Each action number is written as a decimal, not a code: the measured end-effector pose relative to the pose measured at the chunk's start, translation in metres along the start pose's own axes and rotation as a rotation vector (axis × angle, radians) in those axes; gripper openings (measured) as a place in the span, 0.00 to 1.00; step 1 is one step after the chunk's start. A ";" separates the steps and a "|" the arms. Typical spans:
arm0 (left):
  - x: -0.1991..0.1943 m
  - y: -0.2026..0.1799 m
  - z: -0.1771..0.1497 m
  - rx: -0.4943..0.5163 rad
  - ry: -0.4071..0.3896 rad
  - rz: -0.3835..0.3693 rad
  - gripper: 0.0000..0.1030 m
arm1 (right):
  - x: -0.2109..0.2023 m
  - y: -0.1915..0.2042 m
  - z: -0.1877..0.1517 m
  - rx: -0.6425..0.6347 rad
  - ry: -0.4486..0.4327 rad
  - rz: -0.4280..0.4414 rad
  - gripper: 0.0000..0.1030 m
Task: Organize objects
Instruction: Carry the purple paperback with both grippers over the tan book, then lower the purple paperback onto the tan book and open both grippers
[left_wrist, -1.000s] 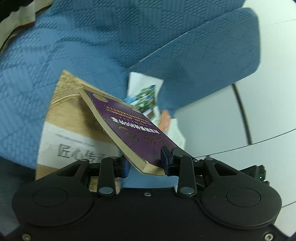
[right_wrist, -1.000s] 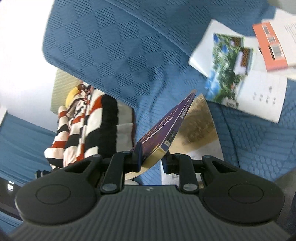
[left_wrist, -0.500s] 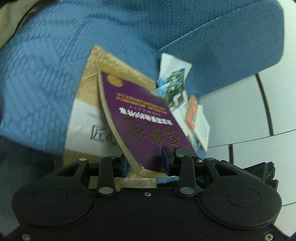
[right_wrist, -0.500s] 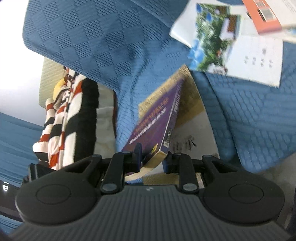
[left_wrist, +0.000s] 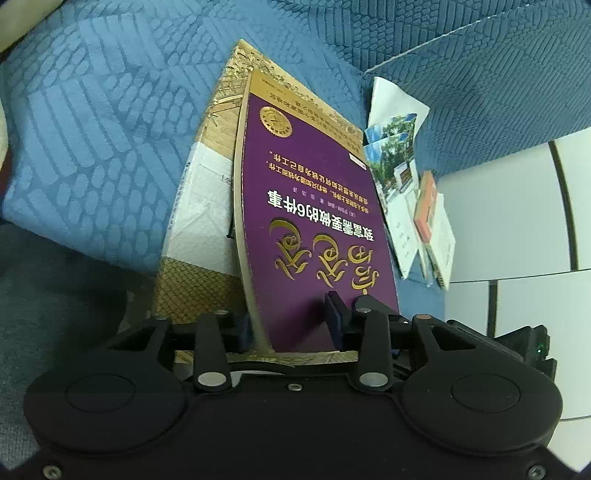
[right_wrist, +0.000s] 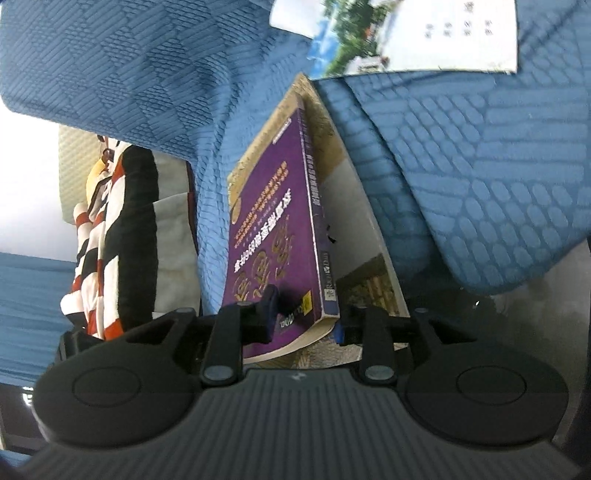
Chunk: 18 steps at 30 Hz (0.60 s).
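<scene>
Left wrist view shows the left hand-held gripper (left_wrist: 291, 325) pinching the near edge of a purple paperback book (left_wrist: 314, 206), one pad pressed on the gold-lettered cover and the other hidden behind the page block. The book runs straight ahead from the jaws, its long axis in line with the fingers, and it lies tilted over a larger gold-patterned book (left_wrist: 207, 221) that rests on the blue sofa cushion (left_wrist: 92, 129). Off to the right, a photo brochure (left_wrist: 397, 173) and an orange-covered booklet (left_wrist: 424, 203) lie loose on the sofa by the armrest, well apart from the pair of books. Right wrist view has the right hand-held gripper (right_wrist: 304, 319) clamped on the same purple book (right_wrist: 273, 221) at the spine corner, so both grippers hold its near end and neither is clearly closer. From this side the purple book's spine stands above the gold book (right_wrist: 354, 229), and whether its far end touches the lower cover I cannot tell. A red, white and black striped fabric item (right_wrist: 110, 240) sits to the left beyond the cushion. Judging by the pose, the coming move is to lower the purple book flat and square onto the gold one; what matters is keeping its long edge parallel with the book below.
</scene>
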<state>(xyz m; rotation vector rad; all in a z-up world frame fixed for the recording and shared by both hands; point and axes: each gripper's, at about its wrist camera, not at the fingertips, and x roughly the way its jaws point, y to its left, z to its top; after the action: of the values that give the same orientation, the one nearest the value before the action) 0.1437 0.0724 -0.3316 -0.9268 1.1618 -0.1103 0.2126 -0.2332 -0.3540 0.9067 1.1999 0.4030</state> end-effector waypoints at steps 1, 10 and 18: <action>0.000 0.000 0.000 0.004 -0.001 0.015 0.40 | 0.000 -0.001 0.000 0.001 0.002 -0.002 0.33; -0.005 -0.005 -0.003 0.027 -0.024 0.076 0.49 | -0.001 0.003 -0.006 -0.032 0.022 -0.040 0.40; -0.021 -0.018 -0.011 0.073 -0.073 0.170 0.53 | -0.022 0.013 -0.018 -0.133 0.009 -0.143 0.52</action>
<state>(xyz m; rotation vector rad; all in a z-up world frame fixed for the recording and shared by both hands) 0.1326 0.0656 -0.3053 -0.7586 1.1564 0.0178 0.1909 -0.2338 -0.3321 0.7012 1.2232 0.3674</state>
